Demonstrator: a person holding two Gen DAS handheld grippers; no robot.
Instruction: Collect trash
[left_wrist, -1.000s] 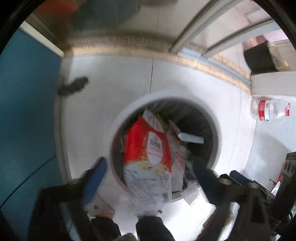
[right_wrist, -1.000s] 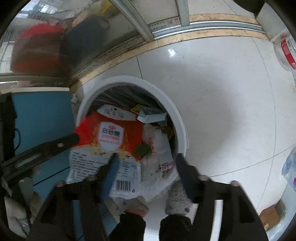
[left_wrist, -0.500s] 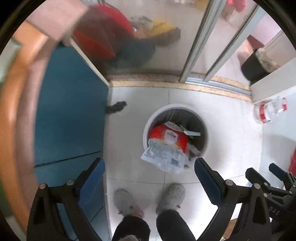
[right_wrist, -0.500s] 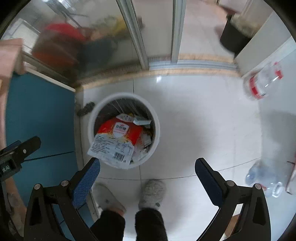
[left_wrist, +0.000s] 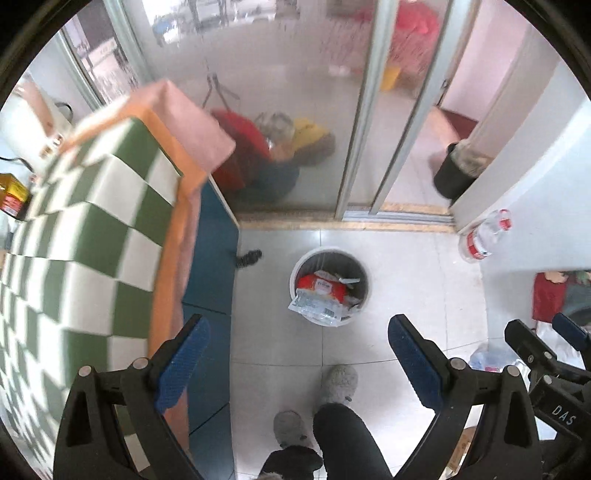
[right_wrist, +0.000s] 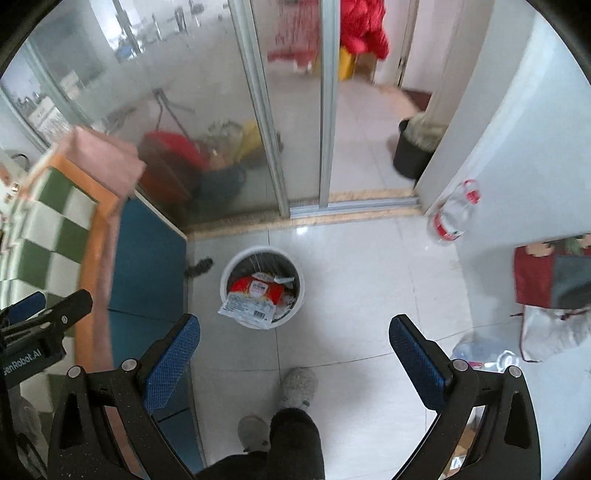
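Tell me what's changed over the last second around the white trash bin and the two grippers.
The right gripper let go of the red and white packet; its jaws have just been opening and now stand wide with nothing between them. The left gripper is open and empty too. Both pulled up and away from the white bin, which looks far smaller. The packet stays draped over the bin's near rim; the clear bottle hasn't moved.

Left gripper and right gripper gape empty, pointing downward.

Home, tiled floor, sliding glass doors
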